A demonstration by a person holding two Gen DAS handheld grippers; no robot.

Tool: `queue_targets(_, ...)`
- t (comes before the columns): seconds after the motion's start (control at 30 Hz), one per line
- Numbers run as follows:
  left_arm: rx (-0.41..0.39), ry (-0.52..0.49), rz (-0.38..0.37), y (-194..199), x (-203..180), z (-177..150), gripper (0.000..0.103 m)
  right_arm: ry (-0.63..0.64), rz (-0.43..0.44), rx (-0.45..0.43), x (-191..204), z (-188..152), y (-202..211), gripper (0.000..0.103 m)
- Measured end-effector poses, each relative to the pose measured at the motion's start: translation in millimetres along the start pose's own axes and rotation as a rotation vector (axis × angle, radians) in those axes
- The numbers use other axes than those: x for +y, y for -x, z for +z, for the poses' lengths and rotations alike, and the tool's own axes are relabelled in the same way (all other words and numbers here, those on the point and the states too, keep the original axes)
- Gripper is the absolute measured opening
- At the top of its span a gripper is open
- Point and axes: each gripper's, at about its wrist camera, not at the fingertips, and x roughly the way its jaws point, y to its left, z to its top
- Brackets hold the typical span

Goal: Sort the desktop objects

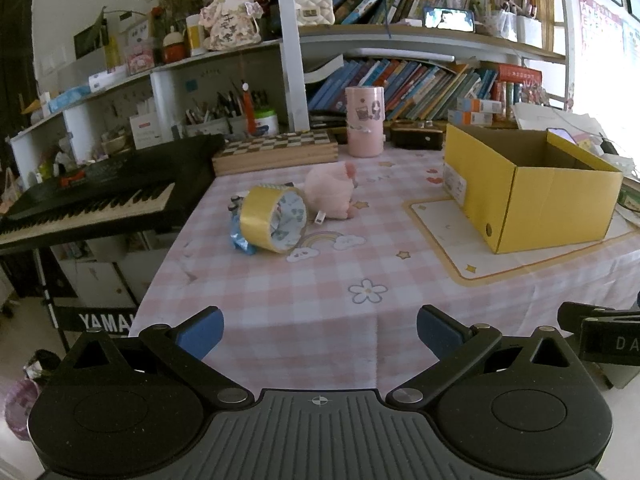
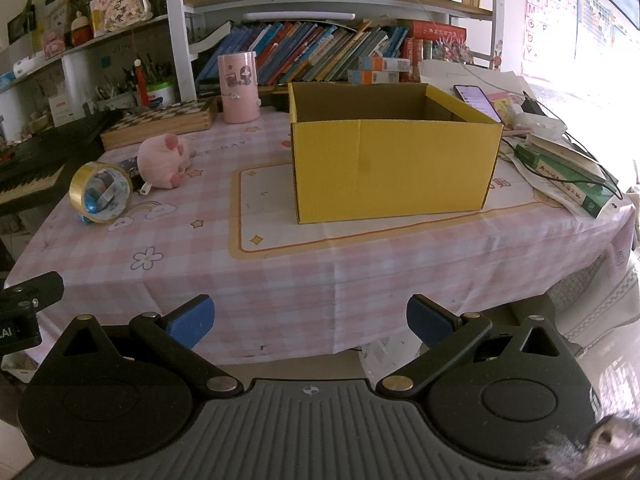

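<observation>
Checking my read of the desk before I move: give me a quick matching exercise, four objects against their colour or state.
Things:
1. tape roll
2. plush toy
3. cardboard box
4. tall cylinder

States:
A. yellow, open at the top
B. pink, upright near the books
C. gold, tilted on its edge
D. pink, lying on the tablecloth

Pairs: 1-C, 2-D, 3-A, 4-B

Blue packet [image 1: 241, 240]: mostly hidden behind the tape roll [image 1: 274, 218]; its print is unreadable.
Small dark items [image 1: 235, 202]: tucked behind the roll, too small to identify.
Yellow box [image 2: 394, 160]: floor hidden by its front wall.
Keyboard [image 1: 86, 204]: cut off at the left edge.
Right tool [image 1: 600, 334]: only a sliver at the frame edge.
Book spines [image 2: 304, 52]: titles too blurred to read.
</observation>
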Motion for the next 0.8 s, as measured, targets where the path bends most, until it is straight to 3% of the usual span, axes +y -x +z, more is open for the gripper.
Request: queue_targets(0.8,0.011,0.003,0.004,-6.8,4.9,3.4,0.103,0.015,-0.004,0.003,8.6,2.9,-1.4,0.103)
